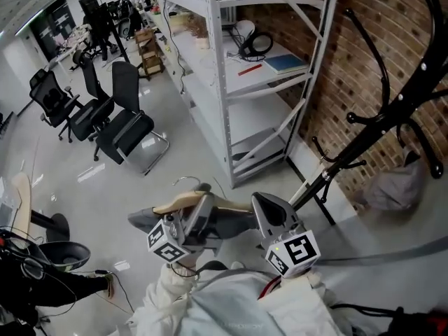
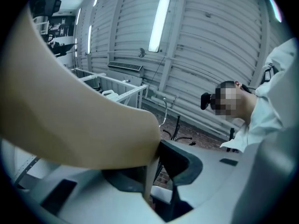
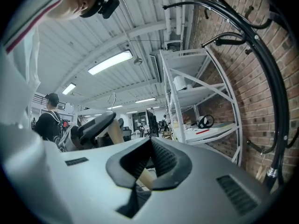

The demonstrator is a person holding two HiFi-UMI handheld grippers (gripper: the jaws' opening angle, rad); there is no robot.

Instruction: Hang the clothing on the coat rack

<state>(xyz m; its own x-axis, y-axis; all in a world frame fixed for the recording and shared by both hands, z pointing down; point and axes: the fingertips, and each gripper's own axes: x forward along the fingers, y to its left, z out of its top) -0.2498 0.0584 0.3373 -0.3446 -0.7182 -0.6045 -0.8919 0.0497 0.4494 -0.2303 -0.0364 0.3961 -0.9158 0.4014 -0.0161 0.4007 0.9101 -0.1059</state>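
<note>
A wooden hanger [image 1: 183,201] with a metal hook [image 1: 186,180] lies level between my two grippers. My left gripper [image 1: 203,214] is shut on one arm of the hanger [image 2: 70,120], which fills the left gripper view. My right gripper [image 1: 269,207] is shut on the other arm, and a bit of wood [image 3: 147,177] shows under its closed jaws [image 3: 150,146]. White fabric [image 1: 231,303] bunches just below both grippers; whether it hangs from the hanger is hidden. The black coat rack [image 1: 392,114] stands to the right, its hooks [image 3: 219,38] above and right of my right gripper.
White metal shelving [image 1: 245,68] stands against the brick wall [image 1: 364,54] ahead. Black office chairs [image 1: 122,128] sit to the left on the pale floor. A grey bag [image 1: 395,184] lies beside the rack's foot. A person in dark clothes [image 3: 46,122] stands farther off.
</note>
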